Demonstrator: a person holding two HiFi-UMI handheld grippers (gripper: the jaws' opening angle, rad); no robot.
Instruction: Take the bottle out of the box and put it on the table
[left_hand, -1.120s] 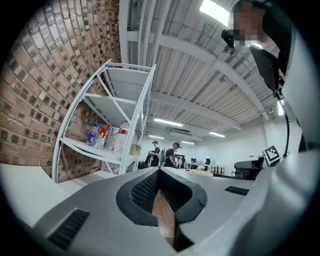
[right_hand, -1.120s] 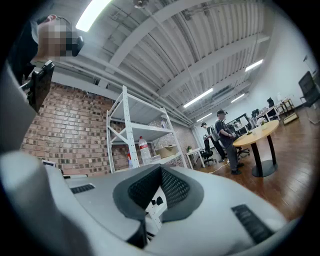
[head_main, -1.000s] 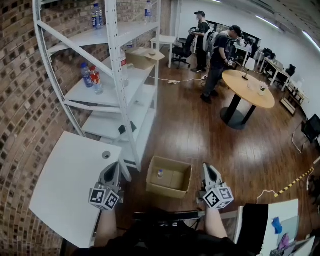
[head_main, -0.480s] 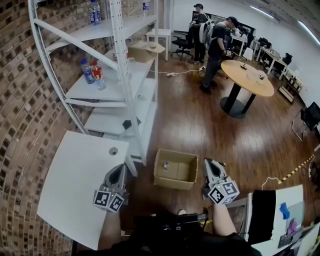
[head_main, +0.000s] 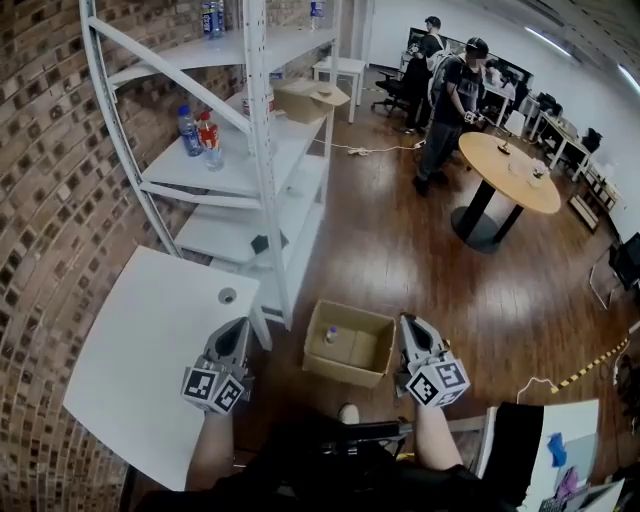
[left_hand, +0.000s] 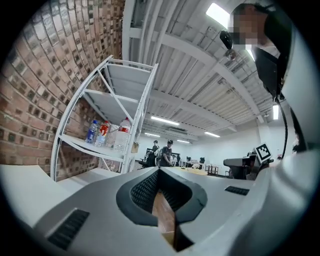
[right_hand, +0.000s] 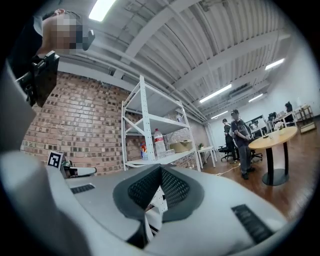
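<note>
An open cardboard box (head_main: 347, 347) sits on the wooden floor in the head view, with a small clear bottle (head_main: 331, 335) upright in its left part. My left gripper (head_main: 241, 327) hovers left of the box, over the corner of the white table (head_main: 140, 350), with its jaws together and empty. My right gripper (head_main: 407, 322) hangs just off the box's right side, also shut on nothing. The left gripper (left_hand: 159, 171) and the right gripper (right_hand: 161, 168) each show closed tips in their own views, pointing out into the room.
A white shelf rack (head_main: 262, 170) stands behind the box, holding bottles (head_main: 198, 130) and a cardboard box (head_main: 306, 100). Farther off are a round wooden table (head_main: 505, 170) and two standing people (head_main: 455, 110). A white cable (head_main: 375, 152) and striped tape (head_main: 590, 365) lie on the floor.
My right gripper has slid a little along the box's right side. The left gripper has barely moved. Both have stayed shut, and the head view has swung slightly.
</note>
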